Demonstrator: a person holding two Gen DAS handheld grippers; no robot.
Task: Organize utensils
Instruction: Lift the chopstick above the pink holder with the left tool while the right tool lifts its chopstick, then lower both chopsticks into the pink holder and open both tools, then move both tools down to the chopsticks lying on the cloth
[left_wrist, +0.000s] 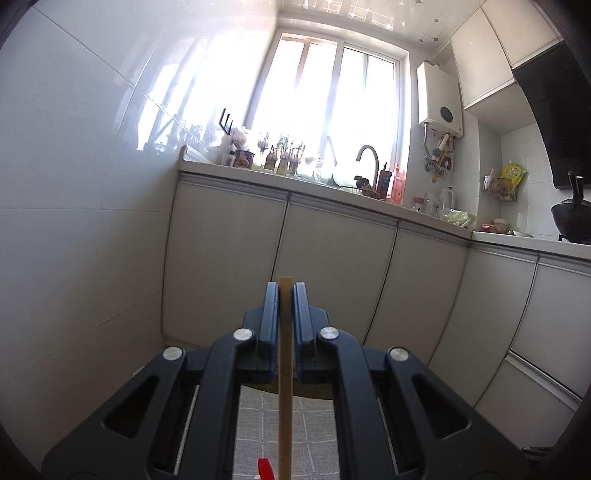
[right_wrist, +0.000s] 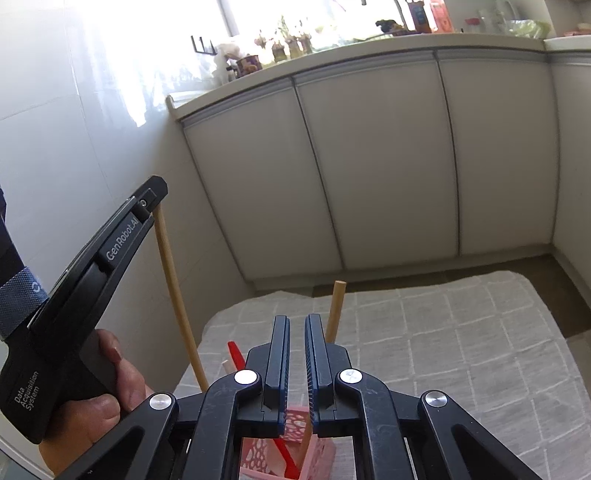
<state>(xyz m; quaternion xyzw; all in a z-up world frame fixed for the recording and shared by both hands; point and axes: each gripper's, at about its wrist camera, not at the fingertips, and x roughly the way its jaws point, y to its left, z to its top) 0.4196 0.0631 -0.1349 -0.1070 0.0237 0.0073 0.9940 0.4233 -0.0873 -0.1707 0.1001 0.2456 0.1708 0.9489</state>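
We've got the left gripper clamped on a stick, upright, just left of the pink basket; right gripper nearly together w/ nothing held, directly above it.

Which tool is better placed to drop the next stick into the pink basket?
Left. The left tool is shut on a wooden stick, held upright. The right tool holds nothing, jaws slightly apart above the pink basket.

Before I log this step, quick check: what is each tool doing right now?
Left tool: shut on the wooden stick, held upright.
Right tool: slightly open, holding nothing, above the pink basket.
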